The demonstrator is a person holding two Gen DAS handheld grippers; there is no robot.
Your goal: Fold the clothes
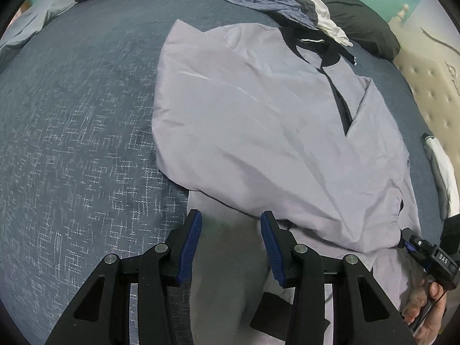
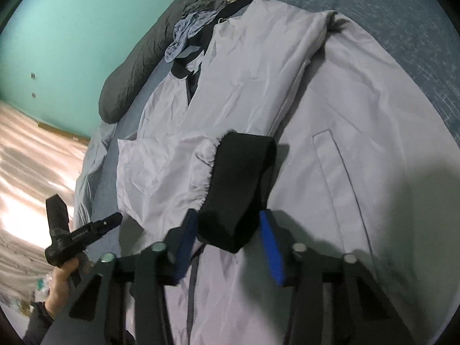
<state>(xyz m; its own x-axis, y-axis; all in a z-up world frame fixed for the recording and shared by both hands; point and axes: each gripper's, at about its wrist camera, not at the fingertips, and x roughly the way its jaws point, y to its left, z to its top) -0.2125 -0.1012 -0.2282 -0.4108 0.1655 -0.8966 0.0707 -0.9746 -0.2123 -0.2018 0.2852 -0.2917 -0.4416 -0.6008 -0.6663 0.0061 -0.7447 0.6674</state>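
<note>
A pale lavender jacket (image 1: 258, 120) lies spread on the blue bedspread (image 1: 72, 143), its dark collar toward the far end. My left gripper (image 1: 231, 231) is open over the jacket's near hem, nothing between its blue pads. In the right wrist view the jacket (image 2: 330, 100) fills the frame, with a sleeve folded over its front. The sleeve's black cuff (image 2: 238, 184) sits between the spread fingers of my right gripper (image 2: 228, 238), which is open. The right gripper (image 1: 409, 244) also shows at the jacket's gathered edge, held by a hand (image 1: 422, 313).
A heap of blue-grey and white clothes (image 1: 287, 3) lies past the collar, against a dark pillow (image 1: 359, 14). A tufted beige headboard (image 1: 431, 92) stands at the right, with another garment (image 1: 442, 172) beside it. The bed's edge and floor (image 2: 34, 158) show at the left.
</note>
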